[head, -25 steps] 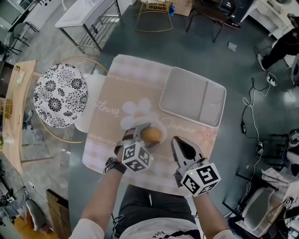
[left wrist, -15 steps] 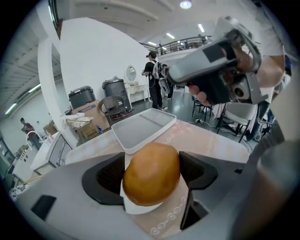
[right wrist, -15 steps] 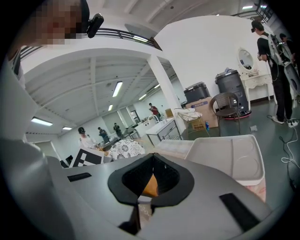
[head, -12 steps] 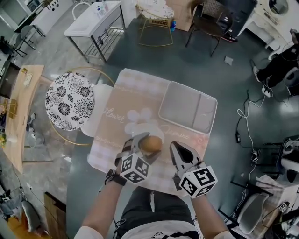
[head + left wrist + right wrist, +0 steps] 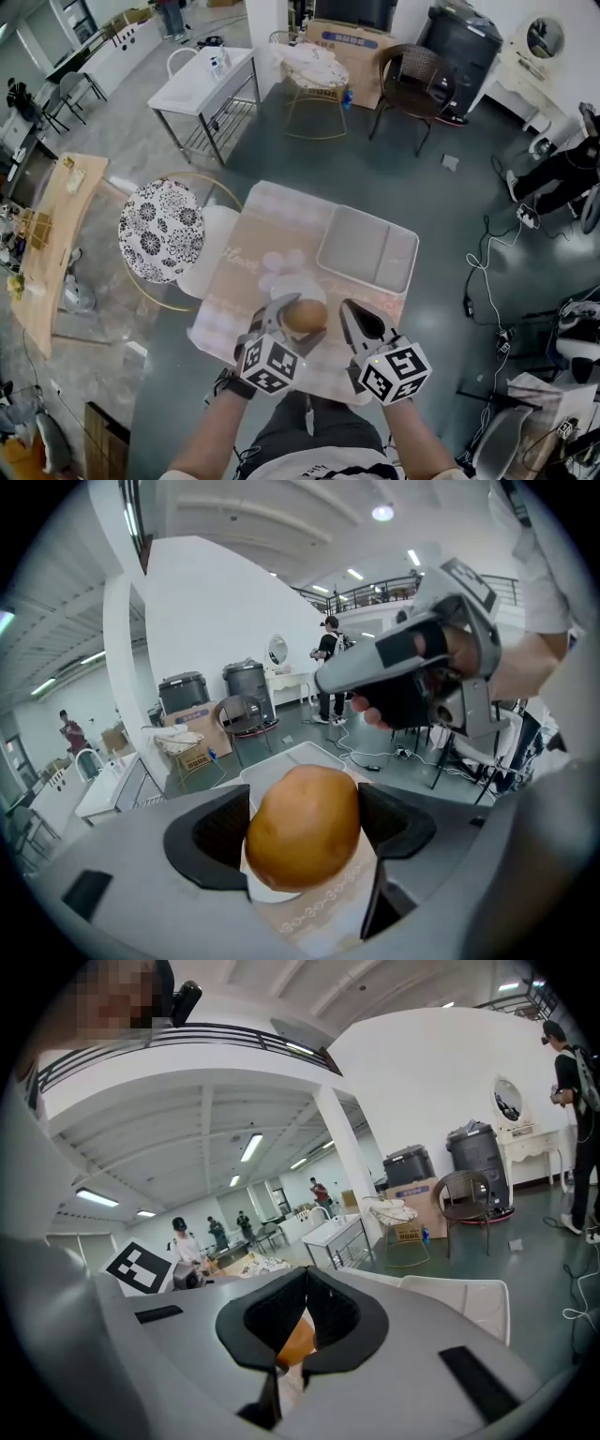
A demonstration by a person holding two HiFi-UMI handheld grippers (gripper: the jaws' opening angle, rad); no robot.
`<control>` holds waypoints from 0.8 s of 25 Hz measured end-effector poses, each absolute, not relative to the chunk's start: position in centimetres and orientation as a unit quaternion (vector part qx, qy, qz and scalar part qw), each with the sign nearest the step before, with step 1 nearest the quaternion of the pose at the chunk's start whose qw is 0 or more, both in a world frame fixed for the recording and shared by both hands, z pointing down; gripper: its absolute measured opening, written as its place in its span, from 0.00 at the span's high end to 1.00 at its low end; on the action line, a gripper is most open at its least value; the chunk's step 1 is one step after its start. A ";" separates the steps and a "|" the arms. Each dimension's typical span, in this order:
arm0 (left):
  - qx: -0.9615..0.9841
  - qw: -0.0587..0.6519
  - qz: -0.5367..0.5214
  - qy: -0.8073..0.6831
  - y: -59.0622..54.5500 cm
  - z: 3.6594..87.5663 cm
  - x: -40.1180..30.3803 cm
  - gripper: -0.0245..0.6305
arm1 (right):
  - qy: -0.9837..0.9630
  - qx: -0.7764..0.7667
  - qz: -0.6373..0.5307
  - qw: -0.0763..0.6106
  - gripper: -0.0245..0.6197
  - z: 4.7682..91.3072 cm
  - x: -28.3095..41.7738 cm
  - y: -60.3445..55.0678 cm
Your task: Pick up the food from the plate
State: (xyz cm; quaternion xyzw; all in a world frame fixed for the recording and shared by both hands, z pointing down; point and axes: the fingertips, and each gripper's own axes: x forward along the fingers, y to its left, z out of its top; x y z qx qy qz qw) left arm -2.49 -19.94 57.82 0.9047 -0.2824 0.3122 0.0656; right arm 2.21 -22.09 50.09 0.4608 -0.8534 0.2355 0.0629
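The left gripper [image 5: 298, 319] pinches a smooth, round, golden-brown bun [image 5: 303, 829] near the table's [image 5: 221, 317] front edge, with the right gripper [image 5: 351, 315], jaws pressed together, just beside it.

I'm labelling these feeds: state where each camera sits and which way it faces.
Head view: on the person's head, facing steeply down at the table; forearms, left hand-held gripper and right hand-held gripper show.
Left gripper view: on the left hand-held gripper, facing along its jaws, closed on the bun; right hand shows.
Right gripper view: on the right hand-held gripper, facing along its shut, empty jaws toward the bun.
Shared: the bun, in all three.
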 end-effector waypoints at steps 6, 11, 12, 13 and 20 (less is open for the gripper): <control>0.908 0.067 0.280 -0.305 -19.0 52.2 -2.1 0.42 | -0.865 0.449 0.216 0.056 0.94 46.7 2.3 -21.7; 0.910 0.072 0.257 -0.317 -17.8 48.2 -1.7 0.42 | -0.872 0.443 0.200 0.049 0.94 44.2 2.5 -20.9; 0.910 0.071 0.253 -0.320 -17.7 47.3 -1.7 0.42 | -0.874 0.443 0.197 0.047 0.94 43.7 2.6 -20.8; 0.910 0.069 0.248 -0.323 -17.6 46.5 -1.6 0.42 | -0.875 0.443 0.192 0.045 0.94 43.2 2.7 -20.8; 0.906 0.069 0.212 -0.359 -17.3 41.9 -1.4 0.42 | -0.881 0.440 0.167 0.034 0.94 39.8 3.7 -20.6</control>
